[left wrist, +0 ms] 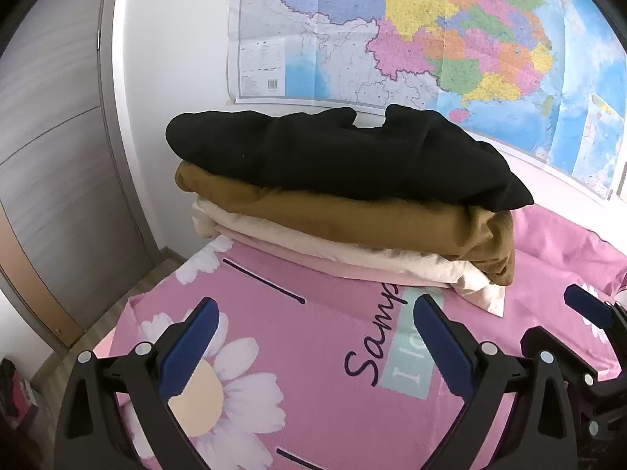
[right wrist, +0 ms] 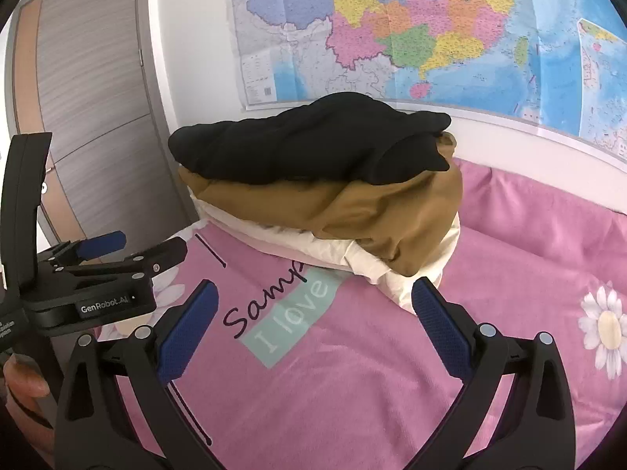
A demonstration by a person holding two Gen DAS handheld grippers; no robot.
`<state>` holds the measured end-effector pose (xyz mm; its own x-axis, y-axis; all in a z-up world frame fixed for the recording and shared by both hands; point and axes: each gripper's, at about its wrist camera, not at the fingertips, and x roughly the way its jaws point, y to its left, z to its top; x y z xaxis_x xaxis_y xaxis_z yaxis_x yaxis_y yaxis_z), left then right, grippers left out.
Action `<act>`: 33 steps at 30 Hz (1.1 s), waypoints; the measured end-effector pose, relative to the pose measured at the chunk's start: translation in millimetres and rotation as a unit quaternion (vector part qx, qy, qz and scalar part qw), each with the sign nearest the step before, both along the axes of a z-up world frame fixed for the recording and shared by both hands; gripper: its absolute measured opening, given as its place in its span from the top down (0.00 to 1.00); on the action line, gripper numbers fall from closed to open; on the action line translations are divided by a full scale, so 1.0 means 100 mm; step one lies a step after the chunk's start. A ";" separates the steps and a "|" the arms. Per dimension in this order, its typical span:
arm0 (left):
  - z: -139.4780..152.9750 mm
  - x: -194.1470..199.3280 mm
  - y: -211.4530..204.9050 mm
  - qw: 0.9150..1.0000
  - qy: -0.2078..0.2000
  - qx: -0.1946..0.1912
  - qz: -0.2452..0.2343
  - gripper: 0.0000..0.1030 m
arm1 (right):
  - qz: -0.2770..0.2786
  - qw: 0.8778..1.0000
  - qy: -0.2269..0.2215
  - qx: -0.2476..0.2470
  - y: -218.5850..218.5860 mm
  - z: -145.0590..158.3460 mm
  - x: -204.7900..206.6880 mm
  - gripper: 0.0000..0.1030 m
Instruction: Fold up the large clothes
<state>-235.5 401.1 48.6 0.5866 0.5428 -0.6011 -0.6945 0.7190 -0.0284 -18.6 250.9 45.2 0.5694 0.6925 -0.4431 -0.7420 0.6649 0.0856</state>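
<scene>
A stack of folded clothes rests on the pink bed: a black garment (left wrist: 337,156) (right wrist: 313,141) on top, a brown one (left wrist: 352,219) (right wrist: 352,207) under it, then a cream one (left wrist: 352,254) (right wrist: 376,266) and a thin pink layer at the bottom. My left gripper (left wrist: 313,309) hovers open over the bedspread just in front of the stack, nothing between its blue pads. My right gripper (right wrist: 313,293) is open too, close to the stack's right corner and holding nothing. In the right wrist view the left gripper (right wrist: 129,248) shows at the left edge.
The pink flowered bedspread (left wrist: 274,352) (right wrist: 509,274) carries the printed words "I love". A large wall map (left wrist: 431,31) (right wrist: 411,27) hangs behind the bed. A grey door (left wrist: 58,156) (right wrist: 90,78) and wood floor lie left of the bed. A hand (right wrist: 23,380) holds the left gripper's handle.
</scene>
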 end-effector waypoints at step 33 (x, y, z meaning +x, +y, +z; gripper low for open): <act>0.01 -0.03 -0.06 1.000 -0.003 0.002 -0.003 0.06 | -0.002 1.000 0.002 0.010 -0.08 -0.01 -0.05 0.05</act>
<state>-239.0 394.9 49.9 0.5931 0.5416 -0.5957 -0.6905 0.7227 -0.0304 -23.7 243.2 43.9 0.5707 0.6985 -0.4318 -0.7389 0.6662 0.1012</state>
